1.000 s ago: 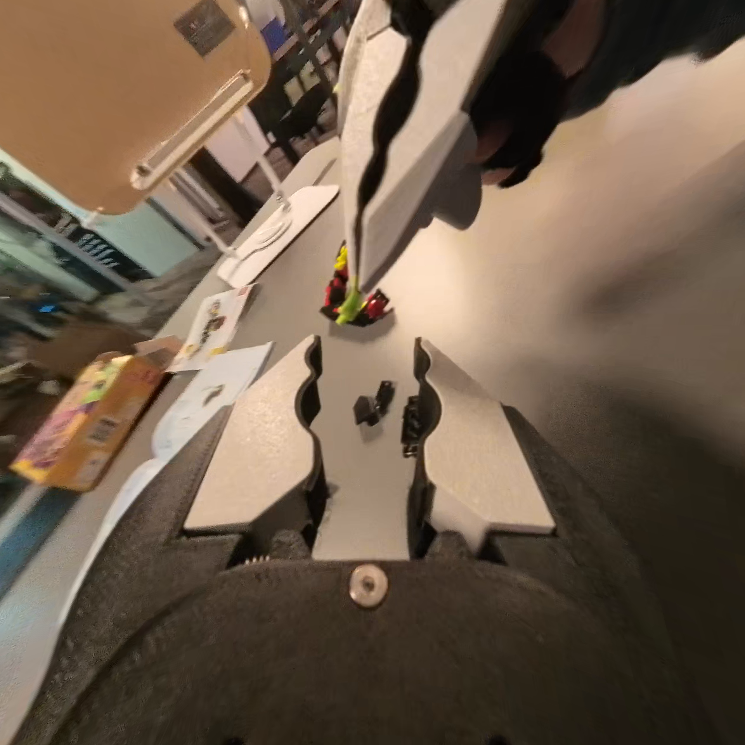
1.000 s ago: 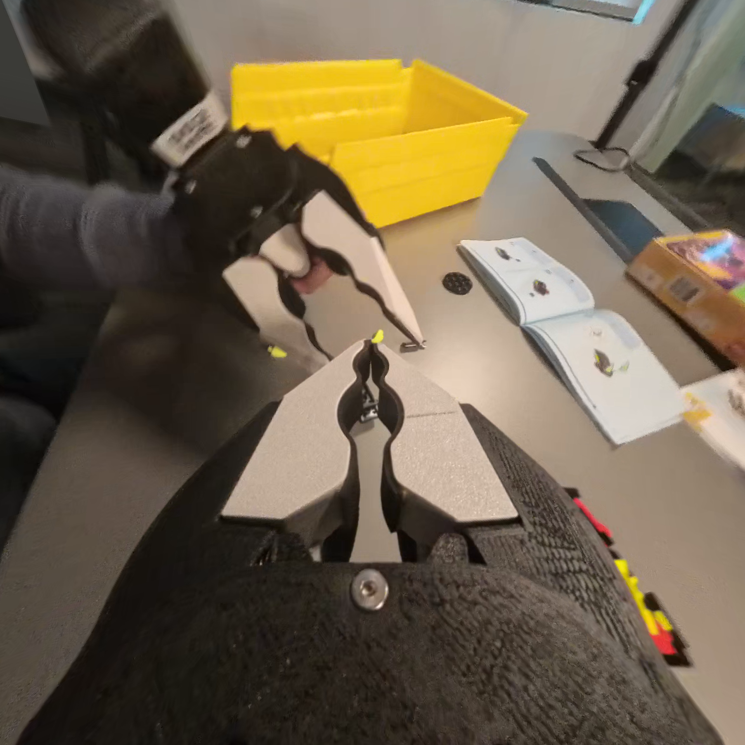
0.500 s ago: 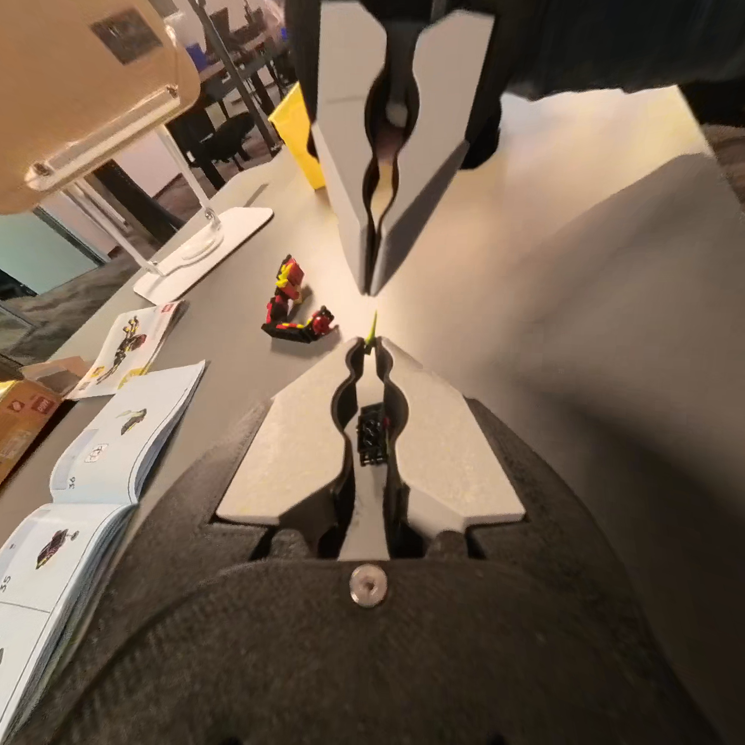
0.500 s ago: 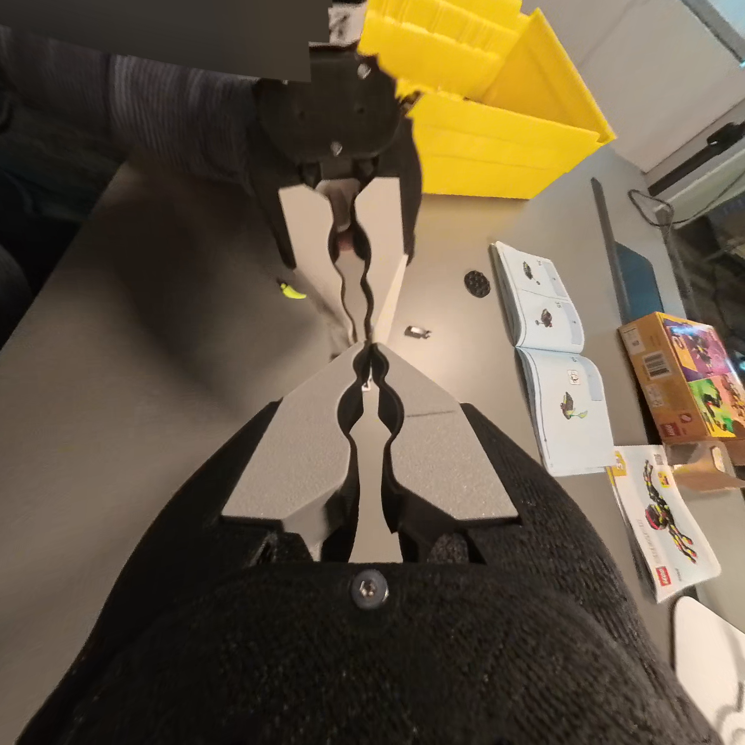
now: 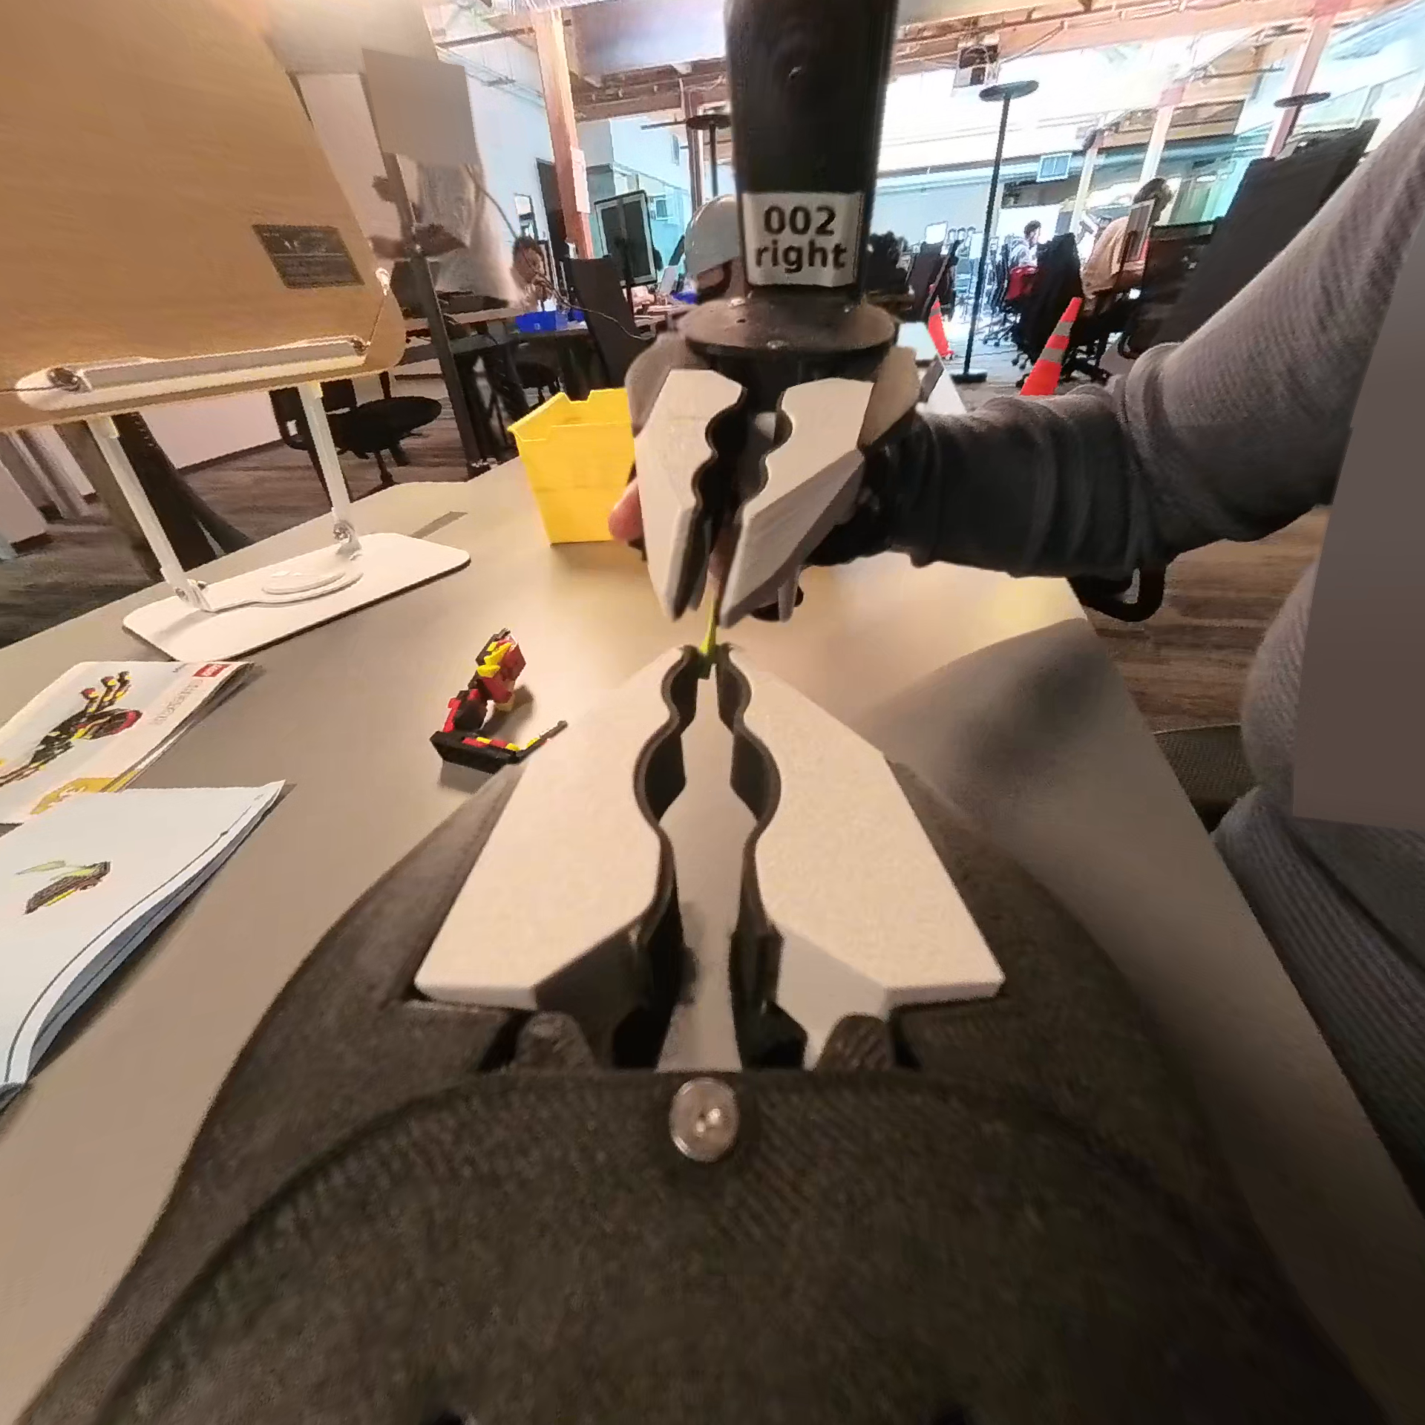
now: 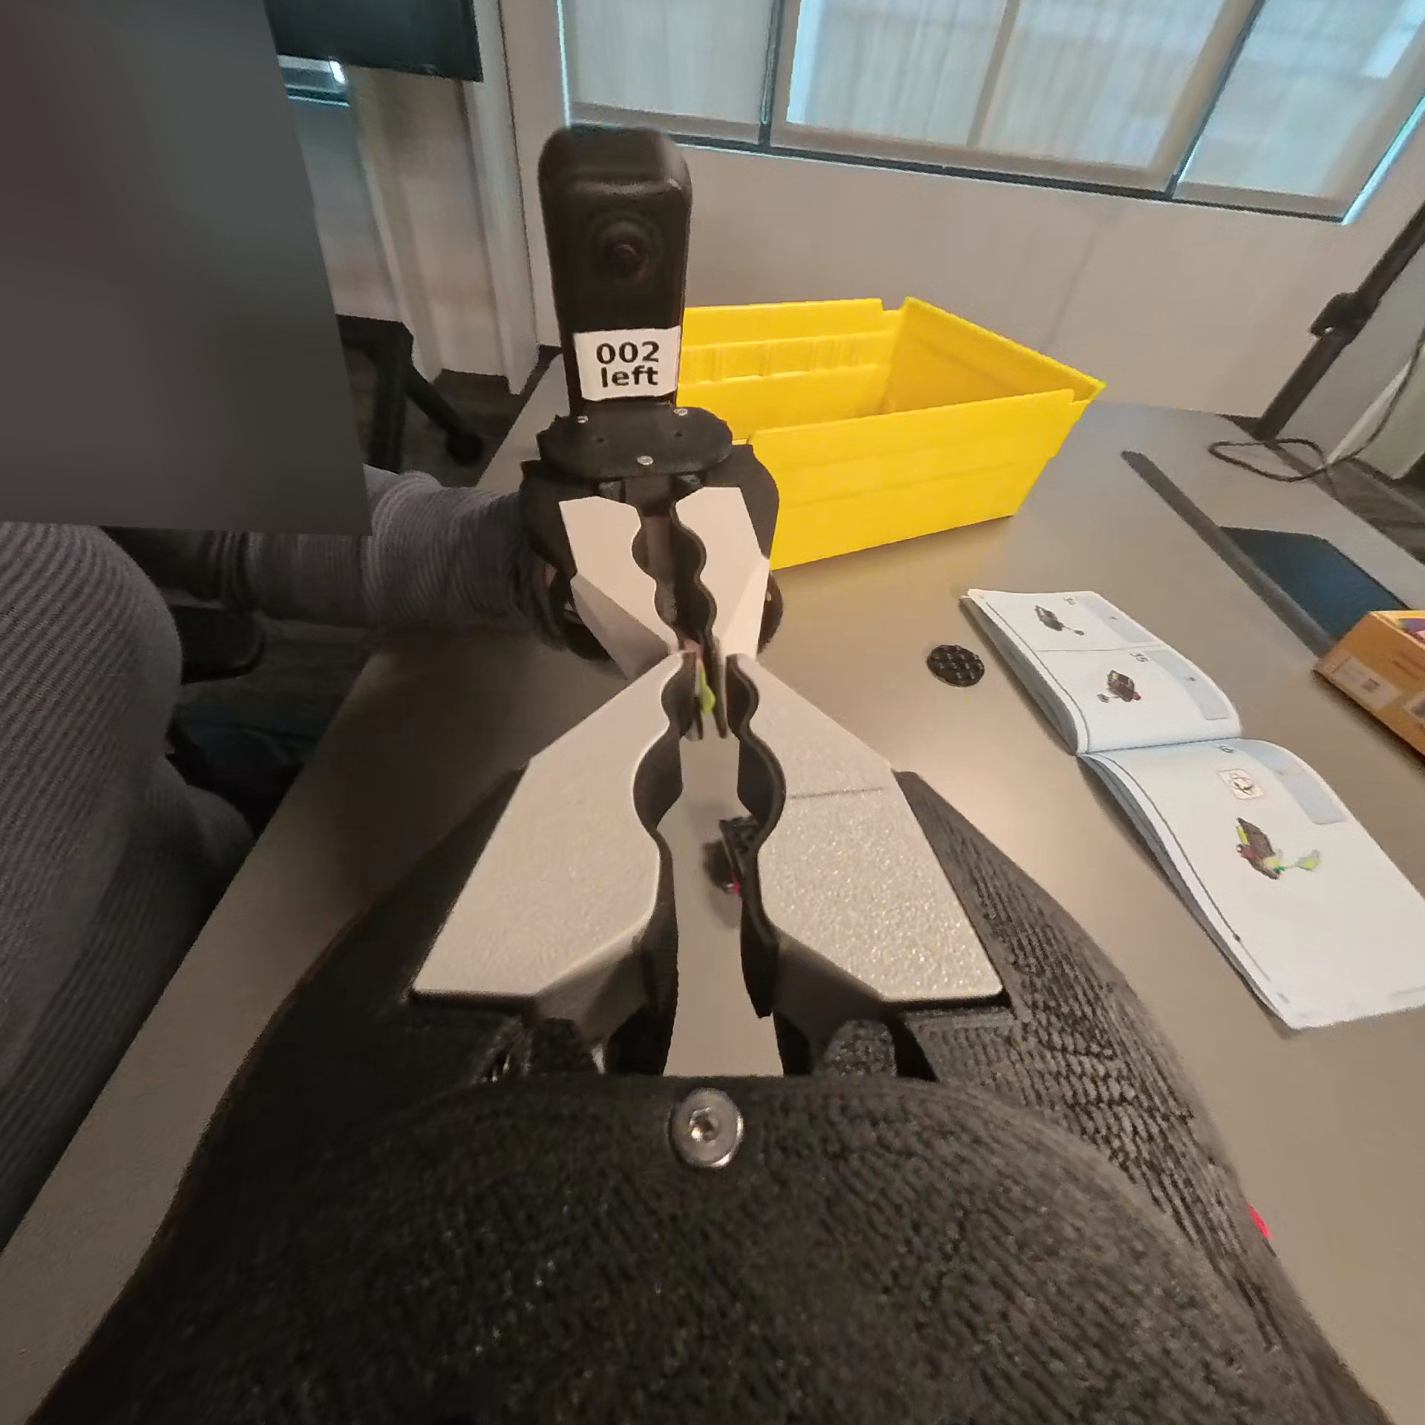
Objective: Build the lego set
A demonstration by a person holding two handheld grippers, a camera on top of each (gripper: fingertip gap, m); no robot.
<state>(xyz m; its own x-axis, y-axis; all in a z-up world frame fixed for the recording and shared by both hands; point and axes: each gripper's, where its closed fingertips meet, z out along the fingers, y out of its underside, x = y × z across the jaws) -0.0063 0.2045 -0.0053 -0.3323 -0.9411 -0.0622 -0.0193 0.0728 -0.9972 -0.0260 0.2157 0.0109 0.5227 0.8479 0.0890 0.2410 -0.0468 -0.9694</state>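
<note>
A thin lime-green lego spike [image 5: 708, 634] sits pinched between the two grippers, which meet tip to tip above the bench [image 5: 370, 694]. The left gripper [image 5: 703, 669] has its fingers closed on the spike's lower end; the right gripper [image 5: 700, 617] comes from the far side, its fingers narrowed around the upper end, though whether they actually clamp it is hard to tell. The right wrist view shows the same spike [image 6: 705, 692] inside the right gripper's [image 6: 703, 665] tips, with the left gripper [image 6: 698, 646] facing it — and a small dark lego piece [image 6: 732, 856] on the bench, half hidden behind a finger. Only the left view shows the partly built red, yellow and black model [image 5: 484, 713] lying on the bench, near a white stand base [image 5: 308, 582]. Both fingers are matte, grainy white with wavy black inner edges. An open instruction booklet [image 6: 1203, 779], a round black studded plate [image 6: 955, 663] and a ribbed yellow plastic bin [image 6: 910, 439] lie beyond; an orange box [image 6: 1380, 678] is cut off at the edge
</note>
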